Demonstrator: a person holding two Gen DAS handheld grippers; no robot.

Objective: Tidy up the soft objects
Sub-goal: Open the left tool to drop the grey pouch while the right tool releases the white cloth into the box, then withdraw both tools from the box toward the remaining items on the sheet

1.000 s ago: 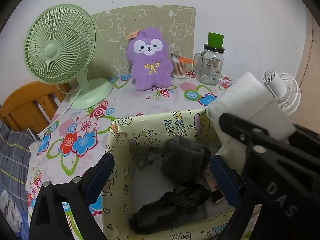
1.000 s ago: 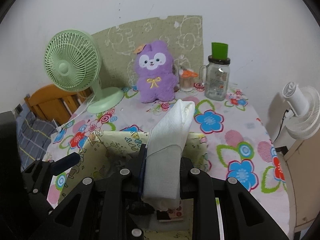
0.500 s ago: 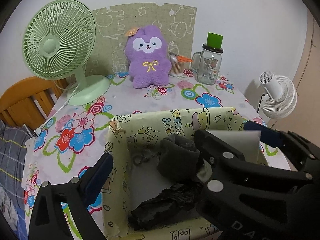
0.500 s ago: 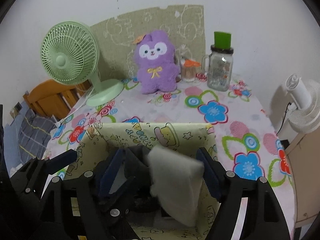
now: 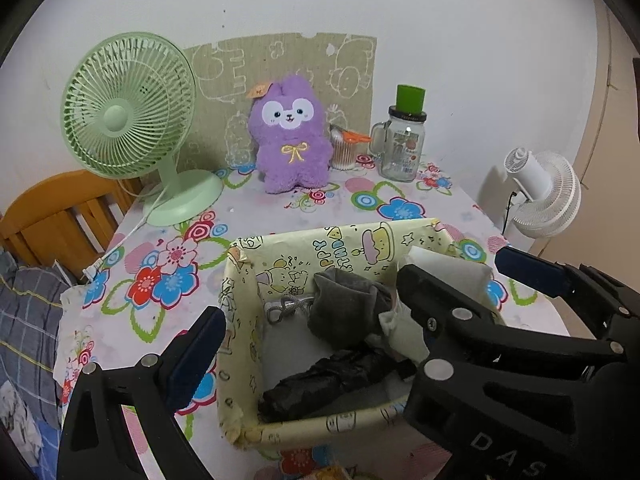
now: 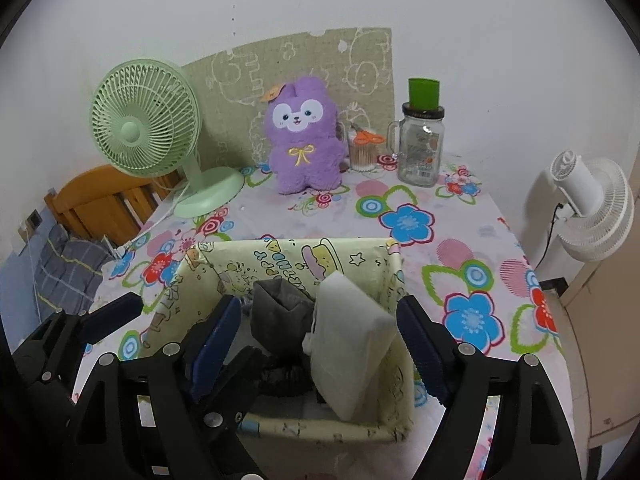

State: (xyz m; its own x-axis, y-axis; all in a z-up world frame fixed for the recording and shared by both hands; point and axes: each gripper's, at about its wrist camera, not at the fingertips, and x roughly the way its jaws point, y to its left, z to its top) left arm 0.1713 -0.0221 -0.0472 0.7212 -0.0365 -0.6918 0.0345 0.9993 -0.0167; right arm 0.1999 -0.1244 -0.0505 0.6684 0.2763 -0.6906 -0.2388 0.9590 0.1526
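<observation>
A yellow cartoon-print box point(image 5: 320, 248) point(image 6: 292, 258) stands on the floral table. Inside lie a grey cloth point(image 5: 344, 308) point(image 6: 276, 308), a black bundle point(image 5: 332, 380) and a white folded cloth point(image 6: 348, 344) point(image 5: 448, 268) leaning against the right wall. My right gripper point(image 6: 320, 332) is open over the box, its fingers either side of the white cloth and apart from it. In the left wrist view, one blue-padded finger point(image 5: 192, 356) of my left gripper shows, wide open and empty, left of the box. A purple plush point(image 5: 290, 136) point(image 6: 306, 136) sits at the back.
A green desk fan point(image 5: 128, 108) point(image 6: 146, 120) stands back left. A glass jar with green lid point(image 5: 402, 140) point(image 6: 422, 140) and a cup of sticks point(image 6: 364, 150) stand back right. A white fan point(image 6: 592, 208) is off the table's right edge. A wooden chair point(image 5: 52, 216) is at left.
My right gripper lowered the white cloth into the box, opened and let it go. It now leans inside the box. The left gripper stayed open.
</observation>
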